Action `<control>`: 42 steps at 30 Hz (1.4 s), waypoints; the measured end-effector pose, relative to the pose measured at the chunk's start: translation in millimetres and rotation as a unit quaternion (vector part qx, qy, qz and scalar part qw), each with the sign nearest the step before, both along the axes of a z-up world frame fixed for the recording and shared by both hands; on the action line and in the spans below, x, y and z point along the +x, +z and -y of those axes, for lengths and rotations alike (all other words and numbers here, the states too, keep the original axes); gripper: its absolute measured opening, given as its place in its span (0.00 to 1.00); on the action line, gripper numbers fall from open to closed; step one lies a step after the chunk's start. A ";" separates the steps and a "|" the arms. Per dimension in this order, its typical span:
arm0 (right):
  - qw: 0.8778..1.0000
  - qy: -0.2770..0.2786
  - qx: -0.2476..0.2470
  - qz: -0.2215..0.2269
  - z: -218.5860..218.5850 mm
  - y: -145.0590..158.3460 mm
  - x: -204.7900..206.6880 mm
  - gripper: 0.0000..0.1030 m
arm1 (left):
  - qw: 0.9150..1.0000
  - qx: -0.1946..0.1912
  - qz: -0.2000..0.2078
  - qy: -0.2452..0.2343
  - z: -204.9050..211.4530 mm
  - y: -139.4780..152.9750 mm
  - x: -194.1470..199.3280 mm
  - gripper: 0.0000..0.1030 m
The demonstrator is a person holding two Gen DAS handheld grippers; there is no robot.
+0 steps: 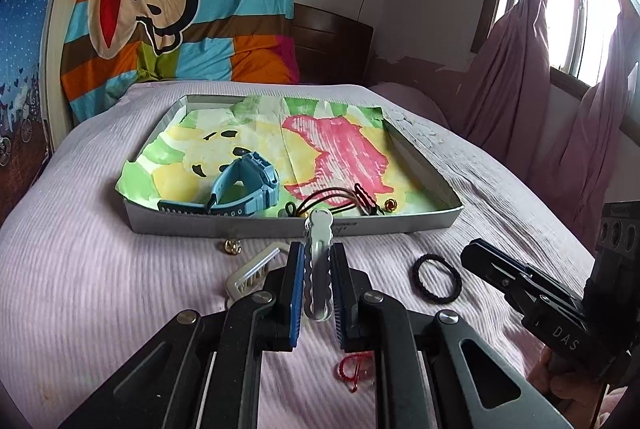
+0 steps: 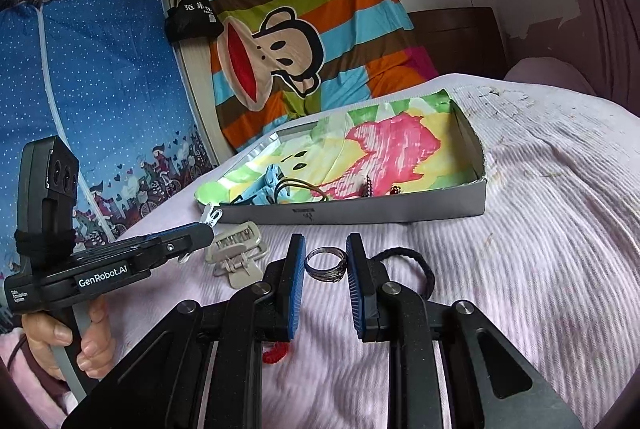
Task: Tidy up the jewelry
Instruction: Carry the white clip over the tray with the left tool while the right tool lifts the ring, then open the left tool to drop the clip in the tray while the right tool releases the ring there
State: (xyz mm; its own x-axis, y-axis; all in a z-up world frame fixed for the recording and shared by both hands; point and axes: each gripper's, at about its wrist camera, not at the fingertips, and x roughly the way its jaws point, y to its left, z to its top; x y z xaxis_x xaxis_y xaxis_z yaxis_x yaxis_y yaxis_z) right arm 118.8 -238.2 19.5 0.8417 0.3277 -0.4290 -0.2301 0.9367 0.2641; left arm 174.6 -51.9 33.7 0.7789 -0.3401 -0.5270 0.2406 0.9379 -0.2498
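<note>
Silver: one clip, one ring (both gripped)

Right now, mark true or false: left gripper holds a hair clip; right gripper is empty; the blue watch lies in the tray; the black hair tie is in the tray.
1. The left gripper holds a white scalloped hair clip: true.
2. The right gripper is empty: false, it holds a silver metal ring.
3. The light blue wristwatch lies in the shallow paper-lined tray: true.
4. The black braided hair tie is in the tray: false, it lies on the pink bedspread.
</note>
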 end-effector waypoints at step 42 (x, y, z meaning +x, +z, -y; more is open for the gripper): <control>0.994 -0.001 -0.070 -0.084 3.6 -9.1 146.6 0.18 | 0.993 0.003 -0.117 0.006 30.0 -16.8 126.4 0.12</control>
